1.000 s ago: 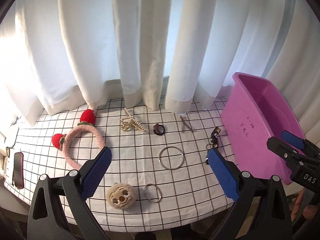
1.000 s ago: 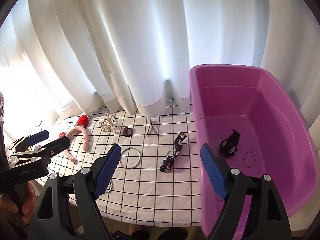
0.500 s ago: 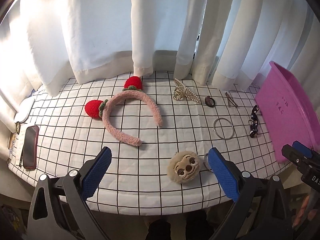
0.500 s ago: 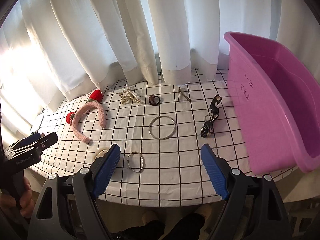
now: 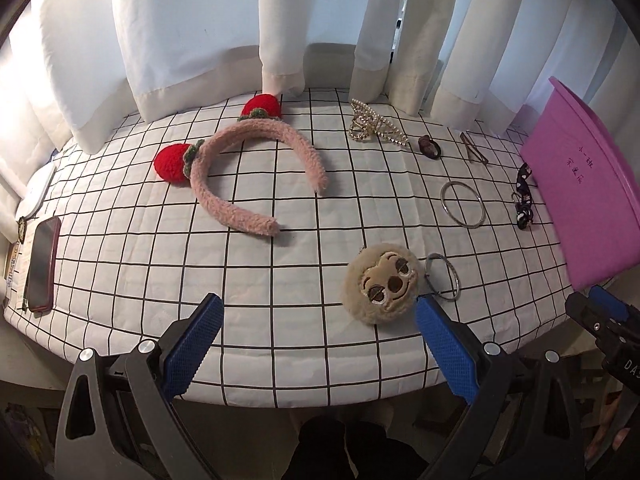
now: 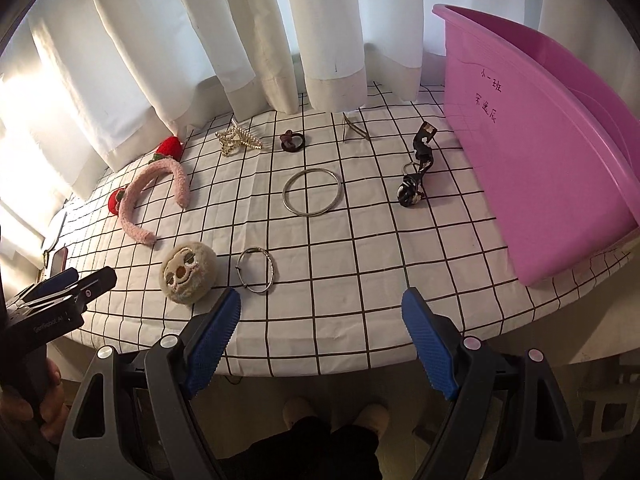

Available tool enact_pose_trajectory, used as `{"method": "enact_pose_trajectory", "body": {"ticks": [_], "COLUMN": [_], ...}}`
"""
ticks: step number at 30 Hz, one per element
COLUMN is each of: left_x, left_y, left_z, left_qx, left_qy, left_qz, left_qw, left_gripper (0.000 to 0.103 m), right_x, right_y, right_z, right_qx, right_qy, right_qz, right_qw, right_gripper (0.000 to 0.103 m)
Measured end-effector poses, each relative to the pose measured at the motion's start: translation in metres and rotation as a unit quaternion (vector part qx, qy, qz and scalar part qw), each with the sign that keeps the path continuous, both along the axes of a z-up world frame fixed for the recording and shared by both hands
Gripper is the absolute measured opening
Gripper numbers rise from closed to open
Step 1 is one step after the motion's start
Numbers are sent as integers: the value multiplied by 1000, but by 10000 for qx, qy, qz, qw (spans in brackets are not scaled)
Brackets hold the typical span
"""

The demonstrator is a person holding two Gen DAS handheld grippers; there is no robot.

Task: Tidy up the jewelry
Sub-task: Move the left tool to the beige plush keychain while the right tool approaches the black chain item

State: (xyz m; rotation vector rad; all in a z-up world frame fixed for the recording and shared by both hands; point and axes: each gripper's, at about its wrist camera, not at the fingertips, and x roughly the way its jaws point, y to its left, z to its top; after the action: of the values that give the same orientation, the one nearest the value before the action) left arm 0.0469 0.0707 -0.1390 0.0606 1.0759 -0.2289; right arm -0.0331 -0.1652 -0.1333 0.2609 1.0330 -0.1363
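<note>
Now that we have swung away from the pink bin, both claws hang wide apart and empty. The left claw faces the plush charm, so another pickup looks next.

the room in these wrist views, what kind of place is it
Most likely a room in a home, though it could be a staged one. A table with a checked cloth stands against long white curtains, a phone lies at its edge, and hair things like a fuzzy headband are spread out beside a pink tub.

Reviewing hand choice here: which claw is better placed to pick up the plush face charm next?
Probably left. The plush face charm lies just ahead of the open left claw; it sits left of the open right claw.
</note>
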Motion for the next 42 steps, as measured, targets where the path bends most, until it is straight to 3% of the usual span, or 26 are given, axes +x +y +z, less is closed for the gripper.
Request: {"method": "enact_pose_trajectory", "body": {"ticks": [23,42], "left_x": [3,14], "left_y": [-23,-26], "left_z": [-27,-42], "left_qx": [302,379], "left_qy": [117,143], "left_qz": [452,554], "left_qw": [9985,9976], "left_gripper": [95,95], "right_x": [25,44], "right_y": [-44,-48], "right_z": [-33,-47], "right_qx": [174,131], "right_qy": [-23,18], "right_qz": [5,13], "right_qw": [9998,9999], "right_gripper": [79,79]}}
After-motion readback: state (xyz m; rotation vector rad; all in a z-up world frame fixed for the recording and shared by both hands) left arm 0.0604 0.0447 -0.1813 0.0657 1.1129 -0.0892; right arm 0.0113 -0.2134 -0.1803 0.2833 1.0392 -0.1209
